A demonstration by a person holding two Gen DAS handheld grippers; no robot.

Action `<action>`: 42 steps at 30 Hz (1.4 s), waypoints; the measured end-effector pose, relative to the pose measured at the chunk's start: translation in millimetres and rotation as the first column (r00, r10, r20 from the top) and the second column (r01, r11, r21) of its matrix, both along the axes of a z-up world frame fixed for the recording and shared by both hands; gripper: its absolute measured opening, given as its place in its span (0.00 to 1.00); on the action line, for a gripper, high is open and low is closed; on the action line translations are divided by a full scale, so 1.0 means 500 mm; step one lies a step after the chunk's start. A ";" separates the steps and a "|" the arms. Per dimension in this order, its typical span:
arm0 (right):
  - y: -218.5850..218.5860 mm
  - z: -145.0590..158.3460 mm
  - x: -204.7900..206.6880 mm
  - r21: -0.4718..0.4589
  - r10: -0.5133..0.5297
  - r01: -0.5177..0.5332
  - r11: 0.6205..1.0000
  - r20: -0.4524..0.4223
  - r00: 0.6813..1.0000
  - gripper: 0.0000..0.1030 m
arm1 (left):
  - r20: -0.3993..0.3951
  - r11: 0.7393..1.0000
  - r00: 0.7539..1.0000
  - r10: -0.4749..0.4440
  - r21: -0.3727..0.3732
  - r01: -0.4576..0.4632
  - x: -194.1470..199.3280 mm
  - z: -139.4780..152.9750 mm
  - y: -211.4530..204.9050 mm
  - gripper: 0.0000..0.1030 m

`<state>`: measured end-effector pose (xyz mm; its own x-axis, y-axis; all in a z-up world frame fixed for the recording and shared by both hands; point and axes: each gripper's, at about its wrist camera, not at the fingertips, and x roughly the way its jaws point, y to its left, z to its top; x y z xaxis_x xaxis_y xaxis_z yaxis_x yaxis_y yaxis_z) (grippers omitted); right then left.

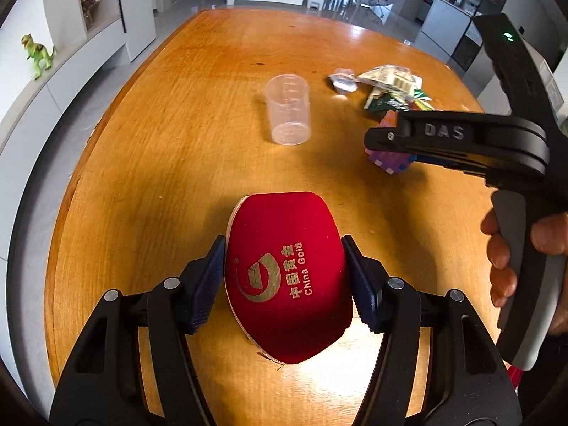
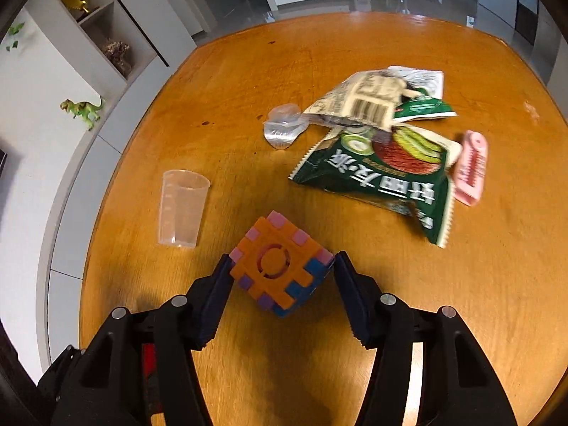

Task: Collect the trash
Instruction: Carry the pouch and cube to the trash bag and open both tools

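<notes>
My left gripper (image 1: 284,280) is shut on a red velvet "China Gold" box (image 1: 287,277), its pads pressing both sides. My right gripper (image 2: 282,280) is shut on a foam puzzle cube (image 2: 280,266) of orange, pink, purple and blue, held just above the wooden table (image 2: 248,106); in the left wrist view the cube (image 1: 390,163) shows under the right gripper (image 1: 376,145). Trash lies further back: a green snack wrapper (image 2: 376,174), a beige wrapper (image 2: 369,99), a crumpled clear plastic piece (image 2: 282,126) and a pink packet (image 2: 470,168).
A clear plastic measuring cup (image 2: 183,207) stands upright left of the cube; it also shows in the left wrist view (image 1: 288,108). A white shelf along the left holds a green toy dinosaur (image 2: 83,110). The table's curved edge runs close on the left.
</notes>
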<state>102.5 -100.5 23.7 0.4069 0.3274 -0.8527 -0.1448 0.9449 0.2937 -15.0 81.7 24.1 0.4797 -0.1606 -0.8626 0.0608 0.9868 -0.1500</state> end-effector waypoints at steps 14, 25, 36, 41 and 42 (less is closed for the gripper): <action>-0.260 0.060 -0.236 0.023 -0.155 0.154 0.988 0.081 0.985 0.58 | 0.053 0.975 0.975 -0.214 -0.055 0.217 -0.077 0.043 -0.197 0.60; -0.555 0.072 -0.458 0.017 -0.450 0.451 0.892 0.133 0.883 0.58 | 0.100 0.845 0.848 -0.520 -0.090 0.528 -0.157 0.082 -0.487 0.60; -0.788 0.059 -0.691 0.007 -0.708 0.714 0.700 0.133 0.694 0.58 | 0.103 0.616 0.626 -0.773 -0.114 0.780 -0.273 0.092 -0.781 0.60; -0.876 0.020 -0.788 -0.009 -0.807 0.810 0.586 0.091 0.584 0.58 | 0.076 0.499 0.510 -0.857 -0.122 0.858 -0.337 0.072 -0.902 0.60; -0.899 0.011 -0.812 -0.012 -0.826 0.829 0.559 0.081 0.558 0.58 | 0.069 0.483 0.493 -0.867 -0.125 0.867 -0.348 0.068 -0.920 0.60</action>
